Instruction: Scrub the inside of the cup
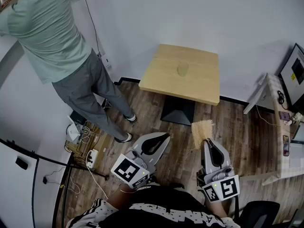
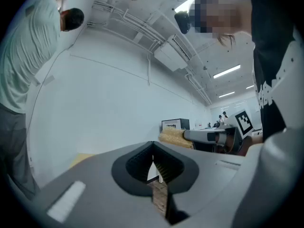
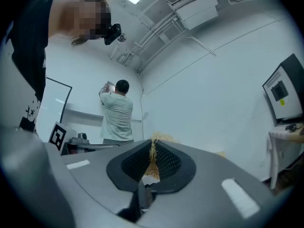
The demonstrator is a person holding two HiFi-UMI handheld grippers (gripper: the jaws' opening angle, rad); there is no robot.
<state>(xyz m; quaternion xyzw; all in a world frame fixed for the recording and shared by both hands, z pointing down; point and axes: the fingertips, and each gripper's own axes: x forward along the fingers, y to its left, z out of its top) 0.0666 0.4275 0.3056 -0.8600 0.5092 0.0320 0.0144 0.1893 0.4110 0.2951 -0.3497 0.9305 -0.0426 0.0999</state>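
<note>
A pale, see-through cup (image 1: pixel 183 69) stands upright near the middle of a small wooden table (image 1: pixel 159 77), well ahead of both grippers. My left gripper (image 1: pixel 161 137) hangs over the wood floor short of the table, shut, with nothing between its jaws (image 2: pixel 153 164). My right gripper (image 1: pixel 208 140) is shut on a straw-coloured fibrous scrubber (image 1: pixel 202 132), which sticks out past its tips toward the table's foot. In the right gripper view, the scrubber's fibres (image 3: pixel 154 148) show pinched between the closed pads. In the left gripper view, the scrubber (image 2: pixel 173 137) appears off to the right.
A person (image 1: pixel 57 37) in a light green shirt stands at the left by the wall, back turned. Cables and a power strip (image 1: pixel 90 156) lie on the floor at the left. A side table (image 1: pixel 278 127) and a monitor (image 1: pixel 295 70) stand at the right.
</note>
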